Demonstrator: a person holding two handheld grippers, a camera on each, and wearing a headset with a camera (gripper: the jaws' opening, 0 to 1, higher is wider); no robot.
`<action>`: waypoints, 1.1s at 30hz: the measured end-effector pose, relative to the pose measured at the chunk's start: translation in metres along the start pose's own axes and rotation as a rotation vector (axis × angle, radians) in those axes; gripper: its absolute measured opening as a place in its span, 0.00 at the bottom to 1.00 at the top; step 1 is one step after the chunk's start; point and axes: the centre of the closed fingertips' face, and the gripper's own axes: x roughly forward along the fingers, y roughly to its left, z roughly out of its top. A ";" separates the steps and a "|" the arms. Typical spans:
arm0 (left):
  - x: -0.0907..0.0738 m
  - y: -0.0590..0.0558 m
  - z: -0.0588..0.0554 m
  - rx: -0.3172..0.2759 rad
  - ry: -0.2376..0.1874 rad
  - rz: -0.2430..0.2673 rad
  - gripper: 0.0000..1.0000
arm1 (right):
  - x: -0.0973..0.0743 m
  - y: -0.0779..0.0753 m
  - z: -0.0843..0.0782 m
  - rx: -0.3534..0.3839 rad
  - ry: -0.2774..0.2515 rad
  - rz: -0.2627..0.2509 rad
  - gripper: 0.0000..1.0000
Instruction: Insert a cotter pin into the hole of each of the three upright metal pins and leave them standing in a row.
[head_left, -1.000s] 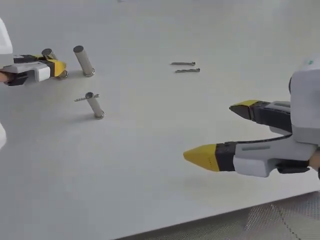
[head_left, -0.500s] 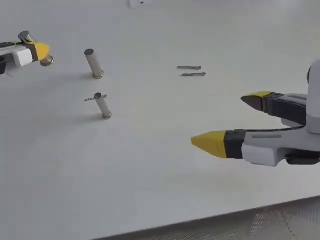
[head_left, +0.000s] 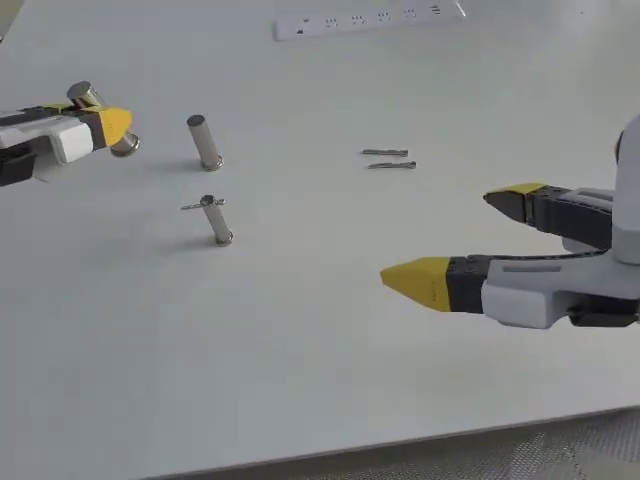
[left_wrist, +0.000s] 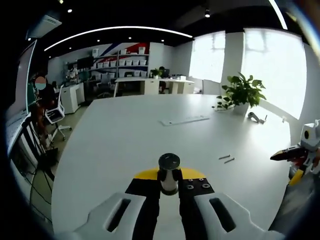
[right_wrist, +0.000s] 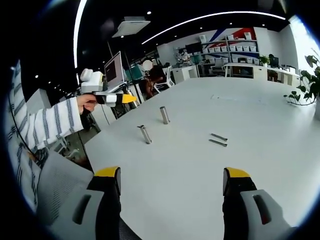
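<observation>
**Metal pin (left_wrist: 169, 170) clamped in left gripper (head_left: 110, 125); two stand free**

Left gripper's jaws are closed on the pin at the table's (head_left: 300, 340) left side. Nearby stand a bare pin (head_left: 203, 142) and a fitted pin (head_left: 216, 222) with a cotter pin (head_left: 203, 204) through its head. Two loose cotter pins (head_left: 385, 153) lie side by side mid-table. Right gripper (head_left: 436, 237) hovers, jaws wide apart, empty.

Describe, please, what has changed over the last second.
The left gripper, shut on a metal pin, carried it leftward, away from the bare upright pin and the cottered pin. The right gripper stayed open; those two pins and the loose cotter pins stayed put.
</observation>
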 end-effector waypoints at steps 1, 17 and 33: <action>-0.001 -0.005 0.000 -0.002 0.001 -0.013 0.09 | 0.000 0.001 0.001 -0.002 -0.003 0.004 0.82; 0.015 -0.110 -0.020 0.069 0.045 -0.177 0.09 | -0.001 0.011 0.002 -0.018 -0.021 0.048 0.81; 0.038 -0.158 -0.058 0.039 0.124 -0.248 0.09 | 0.004 0.012 -0.008 -0.009 0.008 0.062 0.85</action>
